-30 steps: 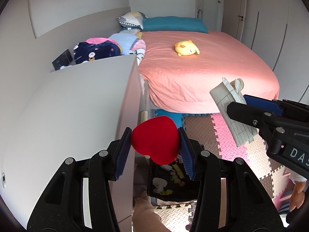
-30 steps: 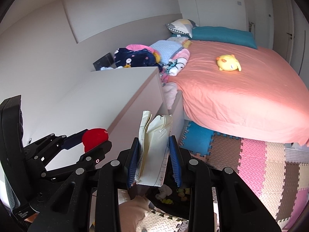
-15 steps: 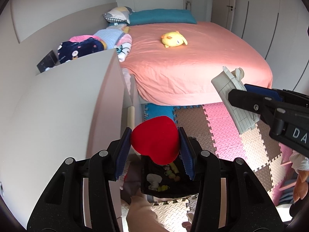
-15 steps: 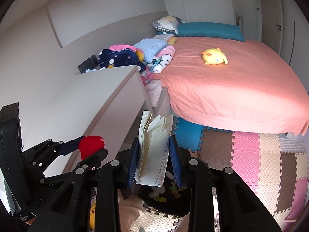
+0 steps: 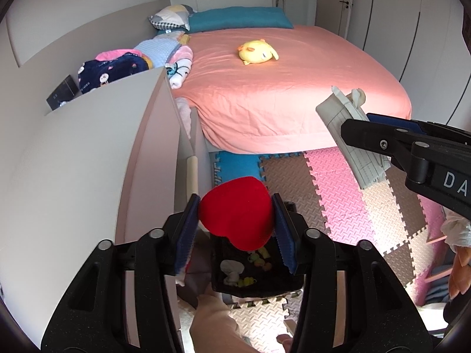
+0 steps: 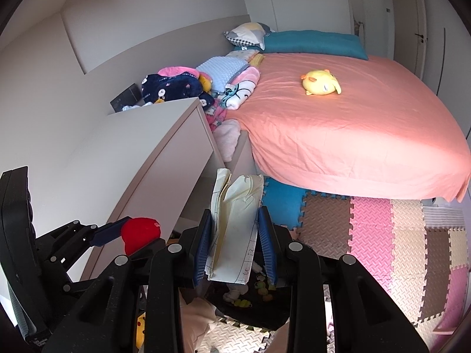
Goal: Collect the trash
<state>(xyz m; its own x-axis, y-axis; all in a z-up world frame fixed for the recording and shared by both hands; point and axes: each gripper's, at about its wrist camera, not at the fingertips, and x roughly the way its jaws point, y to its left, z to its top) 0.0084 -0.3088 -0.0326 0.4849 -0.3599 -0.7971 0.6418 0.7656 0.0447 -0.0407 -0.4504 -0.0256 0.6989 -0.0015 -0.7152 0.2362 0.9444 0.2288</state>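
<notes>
My left gripper (image 5: 235, 223) is shut on a red heart-shaped object (image 5: 237, 213), held in the air above a black bin (image 5: 253, 267) on the floor that holds several scraps. The heart also shows in the right wrist view (image 6: 139, 234). My right gripper (image 6: 237, 244) is shut on a folded cream paper with printed lines (image 6: 235, 232), held upright above the same bin (image 6: 253, 300). The paper shows in the left wrist view (image 5: 350, 135), to the right of the left gripper.
A pale dresser (image 5: 88, 153) stands at the left, close to the left gripper. A bed with a salmon sheet (image 5: 288, 88) and a yellow plush (image 5: 257, 53) lies ahead. Foam puzzle mats (image 5: 347, 200) cover the floor. Folded clothes (image 6: 188, 85) are piled beside the bed.
Both grippers have shifted to the right, away from the dresser top and over the floor, with the bin now more fully below them. Both holds are unchanged.
</notes>
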